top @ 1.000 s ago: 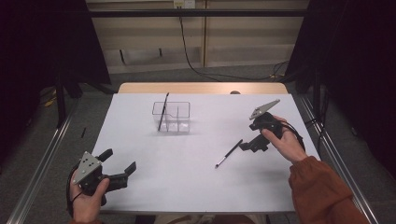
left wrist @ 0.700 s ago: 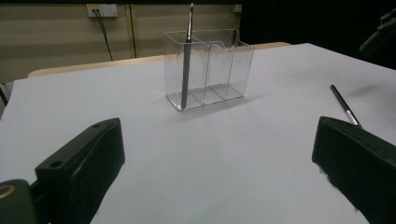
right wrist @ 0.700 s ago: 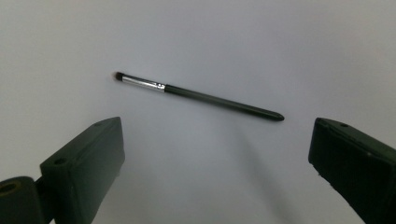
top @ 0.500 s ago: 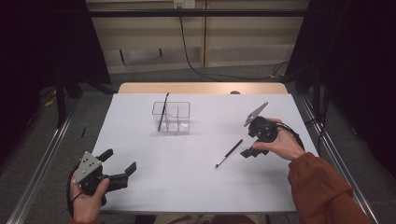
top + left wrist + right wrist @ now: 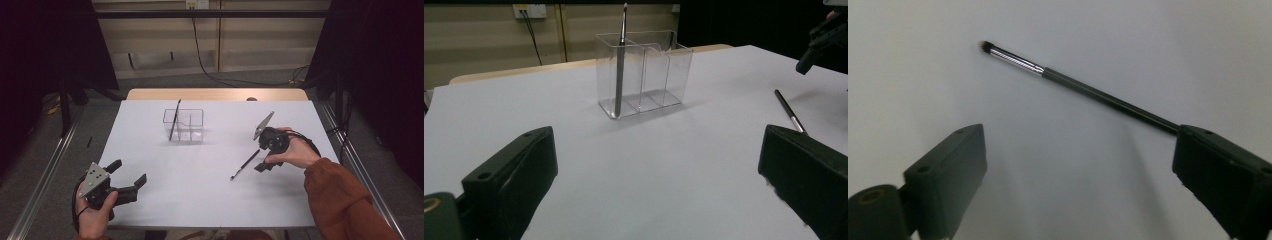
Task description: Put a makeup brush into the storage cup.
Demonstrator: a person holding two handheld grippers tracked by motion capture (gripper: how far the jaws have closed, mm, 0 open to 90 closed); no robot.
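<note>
White tabletop (image 5: 200, 200) fills my view; on it lies the loose brush (image 5: 245, 164), right of centre. My right gripper (image 5: 263, 165) hangs spread above its handle end. My left gripper (image 5: 129, 178) rests wide apart, well away, facing the clear organizer (image 5: 183, 125).

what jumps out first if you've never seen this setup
A clear three-slot holder stands toward the far middle of the white table, with one thin brush leaning in its left slot. To the right, a second brush lies flat, and the right gripper hangs open over its handle end. The left gripper waits open at the near left corner.
</note>
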